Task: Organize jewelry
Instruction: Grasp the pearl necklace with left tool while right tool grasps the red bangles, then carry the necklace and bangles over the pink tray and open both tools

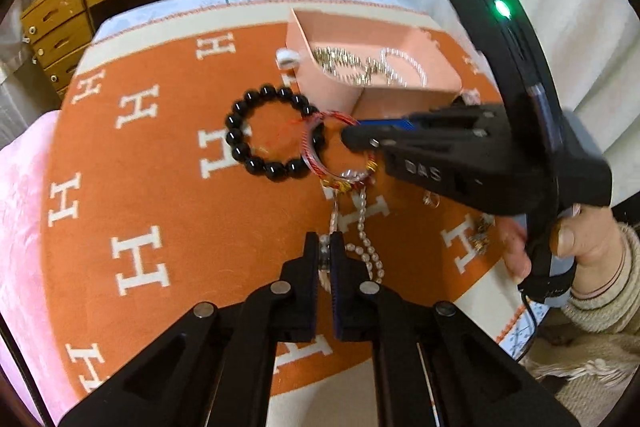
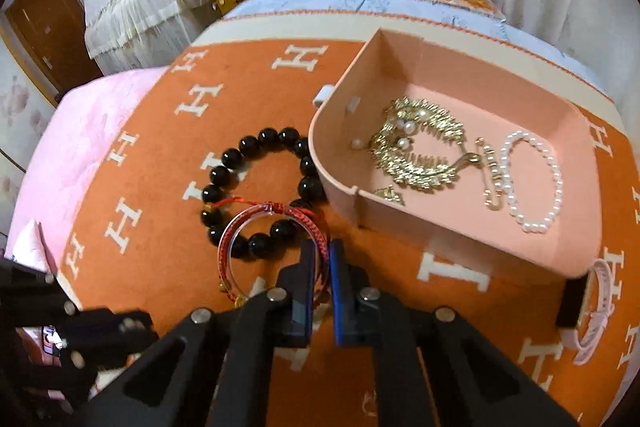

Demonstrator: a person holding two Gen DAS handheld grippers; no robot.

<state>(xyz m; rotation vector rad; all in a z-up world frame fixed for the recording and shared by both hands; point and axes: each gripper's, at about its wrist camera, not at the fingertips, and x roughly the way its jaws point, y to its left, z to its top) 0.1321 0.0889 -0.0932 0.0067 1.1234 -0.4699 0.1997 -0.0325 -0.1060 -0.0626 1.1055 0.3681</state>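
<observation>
Both grippers are clamped at once. The left gripper (image 1: 330, 247) has its jaws pinched on a pearl strand (image 1: 362, 227), the beads trailing loose from the fingertips across the orange blanket (image 1: 160, 155) — a thin bite on one or two beads, from the look of it. The right gripper (image 2: 322, 259) is closed on the rim of the red bangle (image 2: 276, 215), which lies half across the black bead bracelet (image 2: 256, 183).

That overlap is the first worry: the bangle sits on top of the black beads, and a red thread runs off it over them, so a lift could drag the bracelet along or flick it aside. The bangle is hard and smooth, gripped only at its edge — any tilt and it may swing round or slip out.

On the left side, the pearl strand's far end lies right up against the bangle's gold charms (image 1: 340, 183). If both hands rise together, I'd judge a snag likely there, and a tug on a strand held this thinly could pull it free or strain the string.

Just beyond, the pink tray (image 2: 580, 227) is the destination, already holding a gold leaf necklace (image 2: 420, 155) and a white pearl bracelet (image 2: 534, 183). Its near wall stands close in front of the right gripper, so a low carry risks clipping it. A dangling strand dropped carelessly could tangle with the gold piece.
</observation>
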